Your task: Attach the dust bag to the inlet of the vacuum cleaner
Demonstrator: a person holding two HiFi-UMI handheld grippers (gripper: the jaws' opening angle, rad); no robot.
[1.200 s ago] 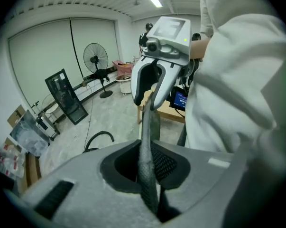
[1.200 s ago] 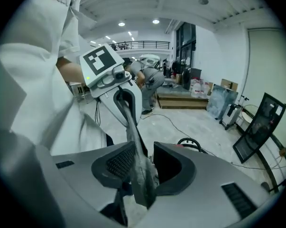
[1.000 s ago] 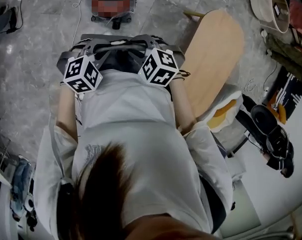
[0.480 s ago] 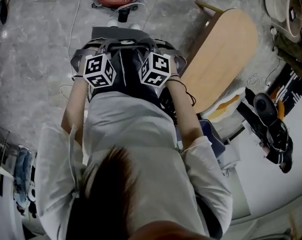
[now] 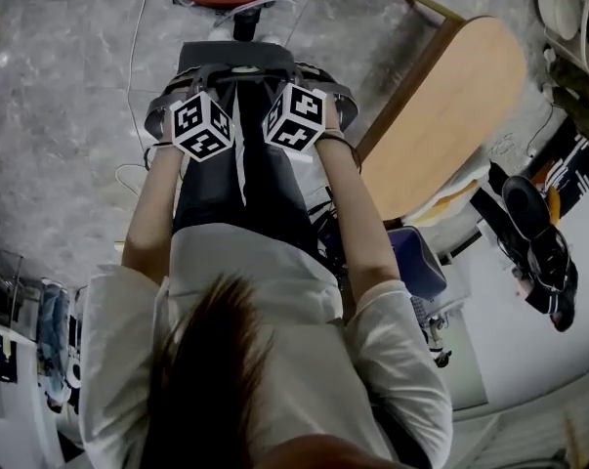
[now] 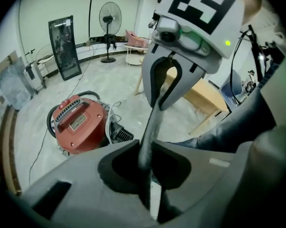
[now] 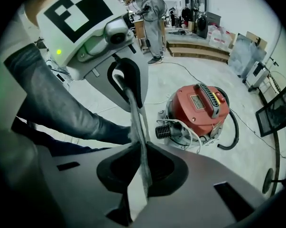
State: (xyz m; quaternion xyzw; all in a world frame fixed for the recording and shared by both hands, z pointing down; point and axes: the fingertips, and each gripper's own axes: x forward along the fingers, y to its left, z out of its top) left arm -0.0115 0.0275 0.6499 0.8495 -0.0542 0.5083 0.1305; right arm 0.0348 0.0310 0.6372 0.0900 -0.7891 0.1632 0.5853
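as arms extend | dust bag point(image 7: 135, 122) in left claw point(image 6: 146, 165), closing right claw point(image 7: 143, 167)

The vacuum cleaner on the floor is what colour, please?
The drum-shaped vacuum cleaner is red; best in the right gripper view.

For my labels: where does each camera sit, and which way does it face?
Head view: on the person's head, facing steeply down; hair, forearms, cubes.
Left gripper view: on the left gripper, along jaws shut on the dust bag; leg.
Right gripper view: likewise on the right gripper; jaws just closing on the bag.
Shared: red vacuum cleaner.
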